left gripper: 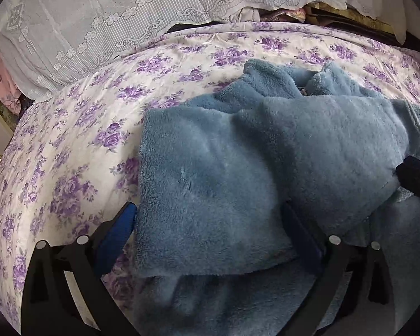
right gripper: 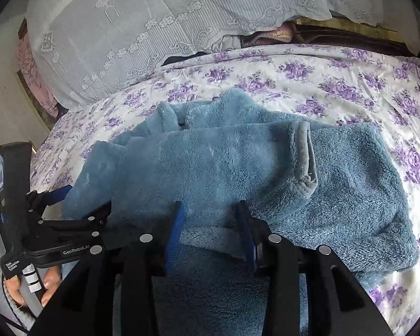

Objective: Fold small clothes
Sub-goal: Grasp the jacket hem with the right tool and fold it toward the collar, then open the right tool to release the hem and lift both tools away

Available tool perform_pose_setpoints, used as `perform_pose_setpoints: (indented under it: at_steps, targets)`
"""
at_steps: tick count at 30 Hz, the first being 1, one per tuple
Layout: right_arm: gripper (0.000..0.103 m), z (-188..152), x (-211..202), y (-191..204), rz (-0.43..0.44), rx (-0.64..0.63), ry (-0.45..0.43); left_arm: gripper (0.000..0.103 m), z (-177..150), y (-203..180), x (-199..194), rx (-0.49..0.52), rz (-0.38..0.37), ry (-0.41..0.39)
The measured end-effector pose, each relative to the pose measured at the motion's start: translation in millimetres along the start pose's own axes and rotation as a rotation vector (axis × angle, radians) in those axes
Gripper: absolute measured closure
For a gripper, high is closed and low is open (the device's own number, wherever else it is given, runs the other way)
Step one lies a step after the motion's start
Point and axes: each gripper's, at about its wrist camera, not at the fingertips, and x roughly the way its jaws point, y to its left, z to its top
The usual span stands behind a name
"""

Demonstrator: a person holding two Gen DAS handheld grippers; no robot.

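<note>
A fluffy blue fleece garment (left gripper: 238, 162) lies bunched on the floral bedsheet (left gripper: 70, 140). My left gripper (left gripper: 210, 224) is wide open, its blue-padded fingers (left gripper: 120, 229) either side of a thick fold of the fleece. In the right wrist view the garment (right gripper: 266, 168) spreads right, a grey-edged cuff (right gripper: 308, 162) on top. My right gripper (right gripper: 212, 229) holds a fold of fleece between its blue pads (right gripper: 176, 232), jaws partly closed on it. The left gripper also shows in the right wrist view at the left (right gripper: 56, 196).
White lace-trimmed pillows (left gripper: 98, 28) lie along the bed's far side. A dark gap with striped and pink fabric (right gripper: 266, 37) shows behind them. The sheet (right gripper: 336, 84) stretches right of the garment. A hand (right gripper: 33, 288) grips the left handle.
</note>
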Motion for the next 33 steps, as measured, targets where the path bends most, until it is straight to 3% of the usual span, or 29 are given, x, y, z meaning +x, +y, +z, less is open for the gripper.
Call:
perform_pose_setpoints:
  at_steps: [6, 9, 11, 17, 22, 26, 30, 33]
  targets:
    - [0.045, 0.9, -33.8, -10.6, -0.058, 0.035, -0.125, 0.004, -1.8, 4.0, -1.0, -0.018, -0.013, 0.003]
    - [0.044, -1.9, -16.3, -34.9, -0.091, 0.126, -0.051, 0.004, -2.2, 3.9, -0.5, -0.018, -0.013, 0.004]
    - [0.044, -3.5, -2.2, -48.1, -0.055, 0.173, 0.004, 0.004, -2.5, 4.1, 0.1, -0.02, -0.018, 0.006]
    - [0.041, -3.6, -11.4, -39.3, -0.07, 0.142, -0.037, 0.004, -1.4, 11.8, -3.3, -0.052, -0.043, 0.005]
    - [0.041, 22.6, -19.0, -21.8, -0.073, 0.077, -0.093, 0.004, 34.8, 17.8, -12.3, -0.047, -0.013, -0.038]
    - [0.041, 48.6, 1.0, -17.7, -0.101, 0.053, -0.102, 0.004, 69.0, 18.3, 18.0, -0.092, -0.028, 0.02]
    - [0.041, 49.5, 46.2, -26.1, -0.147, 0.037, 0.009, 0.004, 67.1, 10.7, 66.9, -0.117, -0.01, 0.108]
    - [0.041, 50.6, 25.1, -21.2, -0.176, 0.03, -0.041, 0.004, 64.8, 15.0, 56.5, -0.12, -0.013, 0.091]
